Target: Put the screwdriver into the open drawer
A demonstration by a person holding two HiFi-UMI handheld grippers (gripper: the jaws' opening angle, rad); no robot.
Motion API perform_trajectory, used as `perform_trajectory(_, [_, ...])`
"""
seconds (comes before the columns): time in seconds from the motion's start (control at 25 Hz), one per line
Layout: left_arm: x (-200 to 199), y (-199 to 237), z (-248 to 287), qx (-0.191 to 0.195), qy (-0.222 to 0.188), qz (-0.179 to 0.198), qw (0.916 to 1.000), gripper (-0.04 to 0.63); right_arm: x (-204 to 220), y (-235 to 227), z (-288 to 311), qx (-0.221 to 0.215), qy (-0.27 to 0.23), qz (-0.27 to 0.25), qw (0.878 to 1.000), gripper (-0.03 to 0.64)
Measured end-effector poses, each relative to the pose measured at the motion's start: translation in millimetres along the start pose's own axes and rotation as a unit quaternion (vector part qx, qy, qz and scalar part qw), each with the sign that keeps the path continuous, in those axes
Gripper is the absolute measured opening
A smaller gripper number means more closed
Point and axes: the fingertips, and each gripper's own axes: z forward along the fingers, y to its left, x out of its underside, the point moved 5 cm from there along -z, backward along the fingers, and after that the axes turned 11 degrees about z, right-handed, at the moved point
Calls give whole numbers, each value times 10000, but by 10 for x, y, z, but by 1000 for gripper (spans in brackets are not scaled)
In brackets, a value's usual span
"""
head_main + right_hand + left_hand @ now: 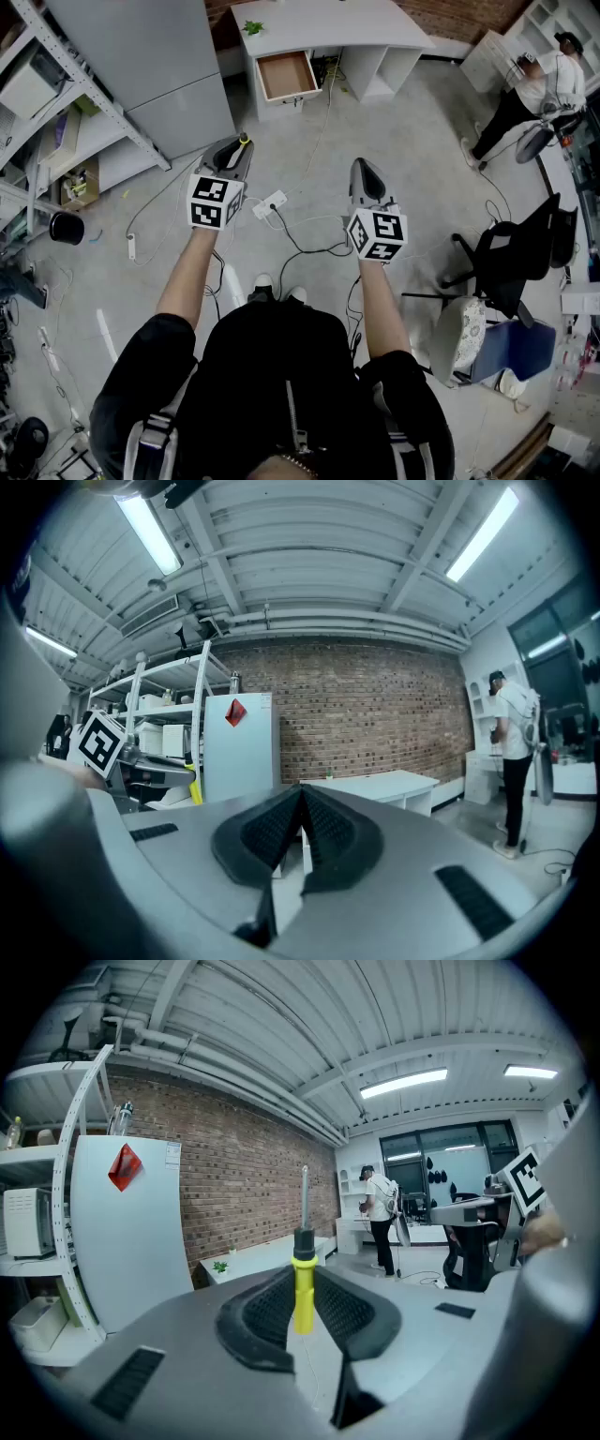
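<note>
My left gripper [302, 1309] is shut on the yellow handle of a screwdriver [303, 1279], whose black collar and metal shaft stick straight up. In the head view the left gripper [234, 150] is held above the floor with the screwdriver's yellow end [244, 139] showing at its tip. My right gripper [364, 172] is beside it, shut with nothing between its jaws, and its pads [302, 829] meet. The open drawer [287, 76] with a brown bottom juts from the white desk [319, 19] ahead, well beyond both grippers.
A grey cabinet [159, 66] and metal shelving [56, 112] stand at the left. A power strip [270, 203] and cables lie on the floor ahead. An office chair [511, 253] is at the right, and a person [530, 94] stands at the far right.
</note>
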Motion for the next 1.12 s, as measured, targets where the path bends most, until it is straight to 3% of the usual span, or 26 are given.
perform_trajectory(0.76, [-25, -485, 207, -53, 112, -32, 9999, 78, 62, -455, -178, -77, 139, -20, 9999, 6])
perform_trajectory(1.12, [-4, -469, 725, 42, 125, -48, 9999, 78, 62, -803, 145, -14, 236, 36, 9997, 6])
